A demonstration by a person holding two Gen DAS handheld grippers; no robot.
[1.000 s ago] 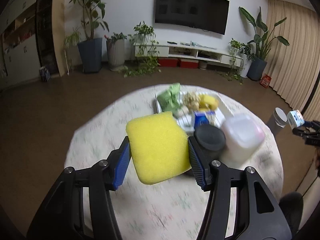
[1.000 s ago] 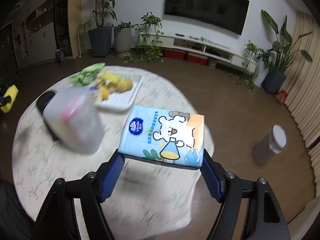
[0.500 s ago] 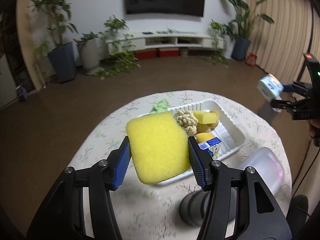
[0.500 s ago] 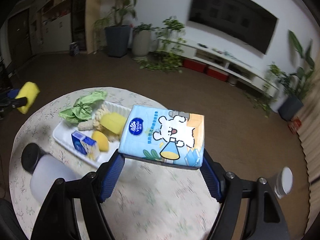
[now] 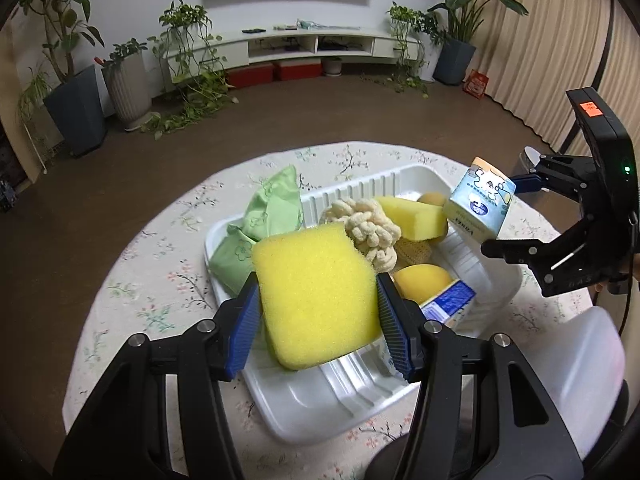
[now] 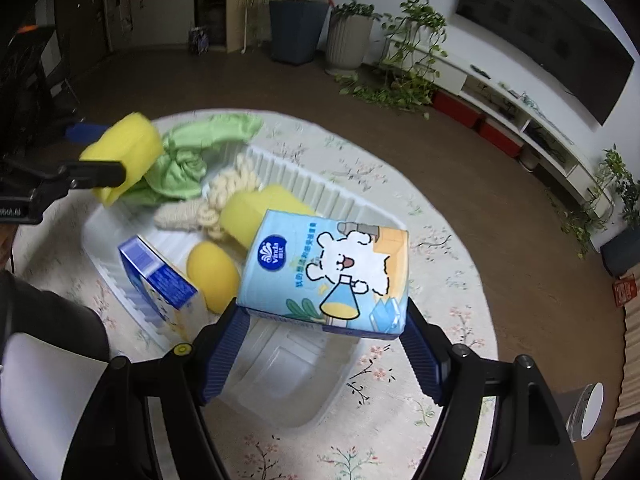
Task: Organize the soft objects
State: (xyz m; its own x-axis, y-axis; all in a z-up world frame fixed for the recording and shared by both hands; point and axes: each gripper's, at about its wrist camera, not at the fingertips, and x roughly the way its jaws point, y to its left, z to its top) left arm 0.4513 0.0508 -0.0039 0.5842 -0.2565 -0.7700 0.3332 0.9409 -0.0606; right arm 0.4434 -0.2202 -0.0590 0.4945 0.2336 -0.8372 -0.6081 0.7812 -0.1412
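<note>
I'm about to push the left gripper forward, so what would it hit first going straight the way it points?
Probably the cream knotted rope toy in the white tray, just beyond the yellow sponge that the left gripper holds; depth is uncertain.

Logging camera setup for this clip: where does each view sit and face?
Left wrist: on the left gripper, facing down at the white ribbed plastic tray; its fingers clamp a yellow sponge block.
Right wrist: on the right gripper, facing the same tray; its fingers clamp a blue cartoon tissue pack.
Shared: tray, and each other's gripper.
</note>
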